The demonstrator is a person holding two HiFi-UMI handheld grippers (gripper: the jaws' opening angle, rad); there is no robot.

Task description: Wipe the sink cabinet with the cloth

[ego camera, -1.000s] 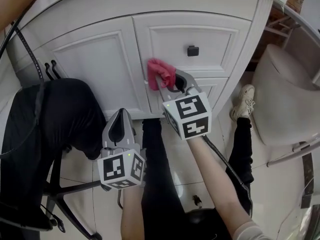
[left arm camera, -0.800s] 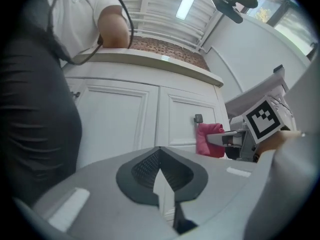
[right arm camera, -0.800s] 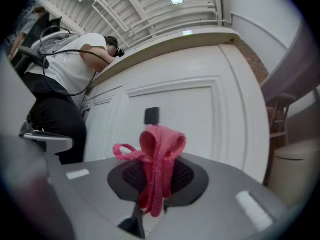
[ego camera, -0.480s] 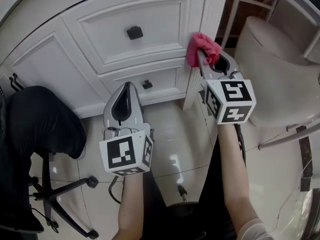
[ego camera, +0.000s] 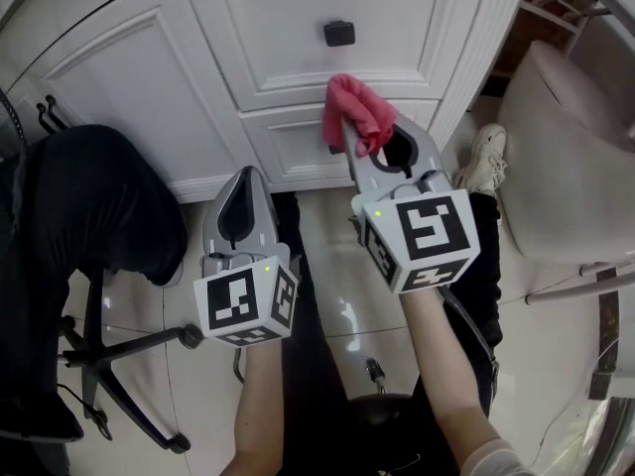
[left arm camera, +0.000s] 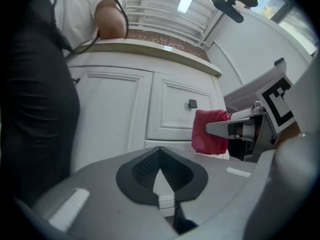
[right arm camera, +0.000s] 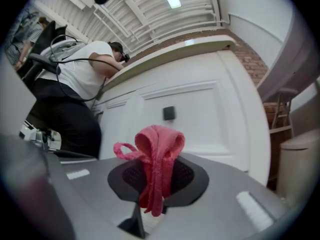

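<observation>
**Sink cabinet front, both tools.** The white sink cabinet (ego camera: 129, 97) stands upright ahead of both tools. The right tool (ego camera: 357, 139), the nearer one, is extended forward and clamped on the pink cloth (ego camera: 355, 112). The cloth is bunched just below the upper drawer (ego camera: 397, 16); contact cannot be confirmed. The left tool (ego camera: 244, 178) is held low, jaws together on nothing.

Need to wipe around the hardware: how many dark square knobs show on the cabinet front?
1: the knob on the upper drawer, above the pink cloth. Another may sit hidden behind the cloth on the lower drawer.
</observation>
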